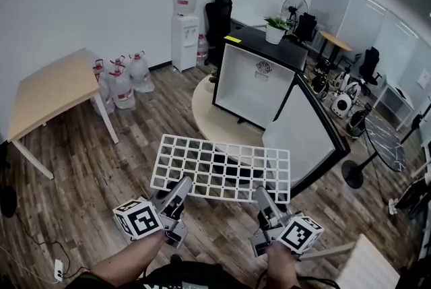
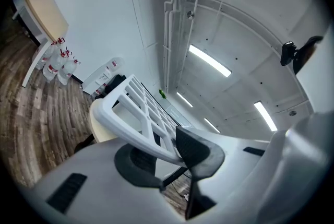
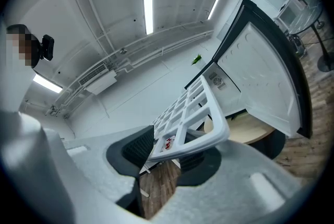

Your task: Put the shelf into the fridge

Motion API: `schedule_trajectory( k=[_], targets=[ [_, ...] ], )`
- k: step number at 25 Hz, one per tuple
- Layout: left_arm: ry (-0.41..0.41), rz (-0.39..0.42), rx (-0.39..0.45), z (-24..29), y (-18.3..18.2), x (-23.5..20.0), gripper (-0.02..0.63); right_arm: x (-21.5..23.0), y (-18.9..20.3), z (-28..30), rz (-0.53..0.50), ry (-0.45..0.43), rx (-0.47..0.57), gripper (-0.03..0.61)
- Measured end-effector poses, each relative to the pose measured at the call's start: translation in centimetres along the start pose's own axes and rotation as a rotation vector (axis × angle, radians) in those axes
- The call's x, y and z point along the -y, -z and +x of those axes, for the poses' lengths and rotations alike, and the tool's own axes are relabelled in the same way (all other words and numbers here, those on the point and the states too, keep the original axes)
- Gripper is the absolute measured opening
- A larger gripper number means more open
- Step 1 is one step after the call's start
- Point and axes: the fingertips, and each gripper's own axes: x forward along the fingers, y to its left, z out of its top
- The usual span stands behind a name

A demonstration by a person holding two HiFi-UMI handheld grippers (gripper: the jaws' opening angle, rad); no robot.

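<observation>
A white grid shelf [image 1: 221, 166] hangs level in the air in the head view, in front of the small black fridge [image 1: 256, 75], whose door [image 1: 306, 136] stands open to the right. My left gripper [image 1: 180, 190] is shut on the shelf's near left edge; the shelf's bar [image 2: 136, 124] lies pressed between its dark pads. My right gripper [image 1: 264, 199] is shut on the near right edge, and the shelf's corner [image 3: 197, 131] sits clamped between its pads. The fridge's white inside shows bare.
The fridge stands on a low round table [image 1: 215, 116]. A wooden table [image 1: 50, 89] is at the left with several water jugs [image 1: 121, 82] beside it. A water dispenser [image 1: 184, 28], chairs, a fan and a potted plant [image 1: 276, 28] lie behind.
</observation>
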Motion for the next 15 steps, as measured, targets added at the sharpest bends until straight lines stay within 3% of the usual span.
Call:
schedule_trajectory(
  k=[15],
  targets=[
    [0.042, -0.017, -0.015, -1.2, -4.6, -4.9, 0.094, -2.7, 2.2, 5.6, -0.031, 0.042, 0.014, 0.126]
  ],
)
